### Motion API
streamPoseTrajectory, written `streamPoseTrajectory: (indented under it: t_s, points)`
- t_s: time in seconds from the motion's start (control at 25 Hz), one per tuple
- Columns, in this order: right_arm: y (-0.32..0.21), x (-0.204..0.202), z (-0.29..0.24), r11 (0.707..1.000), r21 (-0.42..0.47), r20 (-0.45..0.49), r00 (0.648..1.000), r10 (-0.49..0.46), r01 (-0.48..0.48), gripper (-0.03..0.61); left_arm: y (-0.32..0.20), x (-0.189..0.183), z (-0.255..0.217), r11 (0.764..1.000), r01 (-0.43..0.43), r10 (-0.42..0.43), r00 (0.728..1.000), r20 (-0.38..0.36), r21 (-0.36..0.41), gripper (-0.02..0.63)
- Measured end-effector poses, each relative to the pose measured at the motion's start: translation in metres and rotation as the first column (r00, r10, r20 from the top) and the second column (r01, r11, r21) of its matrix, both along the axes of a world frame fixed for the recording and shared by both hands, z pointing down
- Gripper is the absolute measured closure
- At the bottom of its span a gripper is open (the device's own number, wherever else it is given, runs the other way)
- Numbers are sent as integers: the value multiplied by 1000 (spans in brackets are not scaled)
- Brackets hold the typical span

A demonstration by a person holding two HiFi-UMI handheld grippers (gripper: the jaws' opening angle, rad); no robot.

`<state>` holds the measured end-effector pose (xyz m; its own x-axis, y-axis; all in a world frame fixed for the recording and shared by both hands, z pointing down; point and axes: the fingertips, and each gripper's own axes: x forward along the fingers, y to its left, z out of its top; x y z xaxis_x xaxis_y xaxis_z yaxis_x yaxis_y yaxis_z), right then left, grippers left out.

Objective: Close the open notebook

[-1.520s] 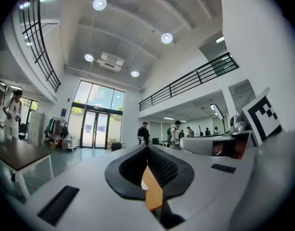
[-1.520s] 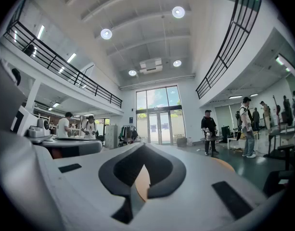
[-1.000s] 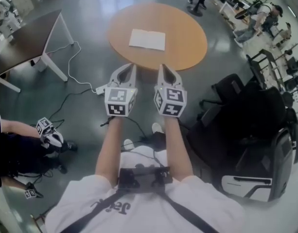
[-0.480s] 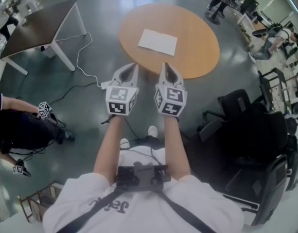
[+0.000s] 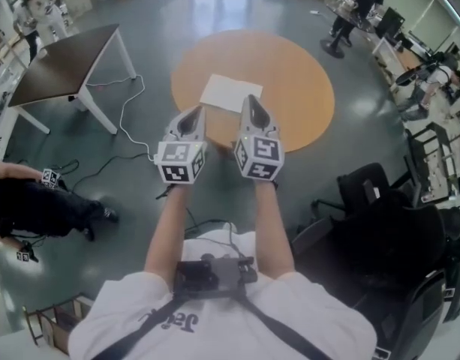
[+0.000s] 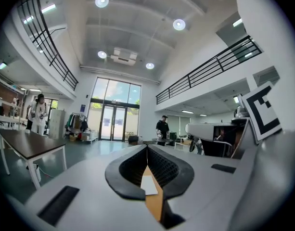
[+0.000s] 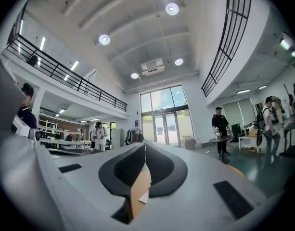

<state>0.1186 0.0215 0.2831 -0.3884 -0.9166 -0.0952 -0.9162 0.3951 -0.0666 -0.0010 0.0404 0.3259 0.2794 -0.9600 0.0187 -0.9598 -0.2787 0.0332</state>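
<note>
The open notebook (image 5: 231, 93) lies flat, white pages up, on a round wooden table (image 5: 290, 88) ahead of me. My left gripper (image 5: 195, 112) is held level, its tips over the table's near edge, just short of the notebook; its jaws are shut and empty. My right gripper (image 5: 250, 100) is beside it, its tips level with the notebook's near right corner, also shut and empty. In the left gripper view the gripper (image 6: 147, 146) frames a slice of table and notebook (image 6: 148, 186). In the right gripper view the gripper (image 7: 145, 143) shows a notebook corner (image 7: 143, 197).
A dark rectangular table (image 5: 64, 62) stands at the left, with a white cable (image 5: 128, 122) trailing across the floor. Black office chairs (image 5: 380, 208) crowd the right. A person (image 5: 34, 205) with marker cubes is at the left edge; others stand far off.
Both grippers have moved forward toward the round table, side by side. Their tips now reach over its near edge by the notebook. Jaws stayed shut.
</note>
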Motion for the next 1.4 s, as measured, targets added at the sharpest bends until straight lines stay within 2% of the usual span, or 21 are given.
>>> streamPoseTrajectory:
  t_s: [0.28, 0.4, 0.64, 0.76, 0.84, 1.0, 1.12, 1.2, 1.28, 1.4]
  points:
    - [-22, 8, 37, 989, -65, -19, 990, -137, 135, 565, -27, 32, 33, 997, -12, 15, 999, 34, -70, 600]
    - [-30, 12, 50, 986, -90, -33, 989, -145, 141, 565, -36, 43, 39, 996, -23, 27, 999, 42, -85, 600]
    - [-59, 18, 68, 988, -114, -49, 993, -111, 105, 565, -63, 44, 59, 992, -41, 47, 997, 55, -116, 600]
    - [-82, 13, 71, 993, -106, -178, 981, -71, 53, 565, -90, 40, 64, 989, -74, 81, 995, 52, -130, 600]
    - [-101, 8, 69, 995, -93, -248, 966, -65, 43, 561, -110, 40, 58, 989, -101, 108, 992, 62, -112, 600]
    - [-143, -7, 57, 992, -111, -202, 976, -77, 56, 561, -160, 30, 33, 987, -149, 153, 984, 89, -53, 600]
    - [-180, -17, 58, 990, -132, -258, 966, 10, -45, 560, -198, 7, 18, 986, -168, 168, 982, 89, -7, 600]
    - [-205, -21, 58, 984, -153, -262, 964, 53, -95, 558, -218, -5, 11, 981, -191, 187, 977, 103, 35, 600]
    - [-222, -26, 60, 978, -176, -222, 973, 71, -112, 557, -233, -19, 17, 980, -195, 191, 977, 91, 29, 600]
    - [-243, -40, 69, 977, -177, -212, 974, 79, -118, 557, -256, -40, 39, 979, -201, 203, 977, 73, -28, 598]
